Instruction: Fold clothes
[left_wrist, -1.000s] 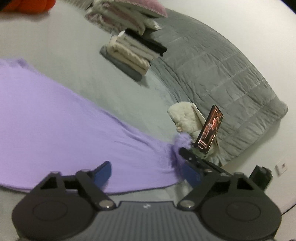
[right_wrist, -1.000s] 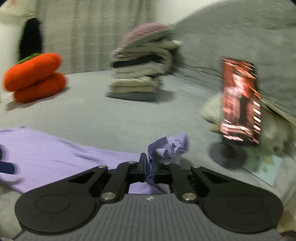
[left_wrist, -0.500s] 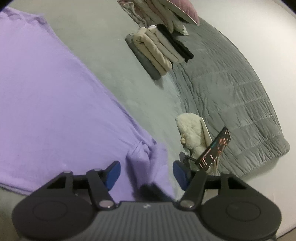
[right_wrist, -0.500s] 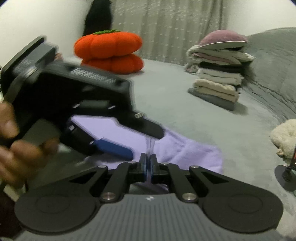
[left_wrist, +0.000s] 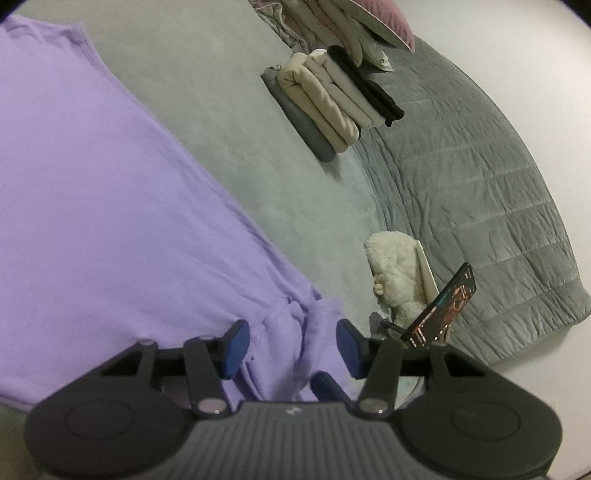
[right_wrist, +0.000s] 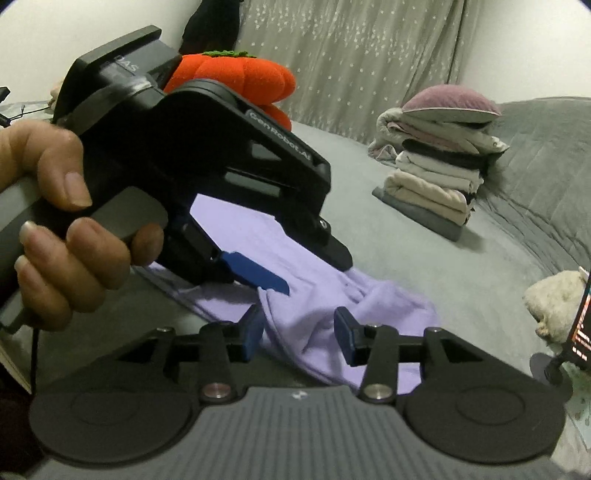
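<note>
A lilac garment (left_wrist: 96, 206) lies spread on the grey bed, its near corner bunched into folds (left_wrist: 295, 332). My left gripper (left_wrist: 291, 343) hangs open just above that bunched corner, blue pads on either side of it. In the right wrist view the same lilac garment (right_wrist: 332, 306) lies crumpled under my right gripper (right_wrist: 299, 332), which is open with the cloth between its pads but not pinched. The left gripper (right_wrist: 255, 275), held by a person's hand (right_wrist: 62, 229), sits close in front of the right one, its blue fingers over the cloth.
A stack of folded clothes (left_wrist: 332, 99) topped by a mauve cushion (right_wrist: 450, 105) stands at the back. A phone on a stand (left_wrist: 439, 310) and a cream plush toy (left_wrist: 395, 273) sit to the right beside a grey quilt (left_wrist: 480, 192). An orange pumpkin cushion (right_wrist: 236, 77) lies behind.
My right gripper has let go of the lilac corner and opened. The left gripper stayed open and moved in over the bunched corner, close to the right one.
</note>
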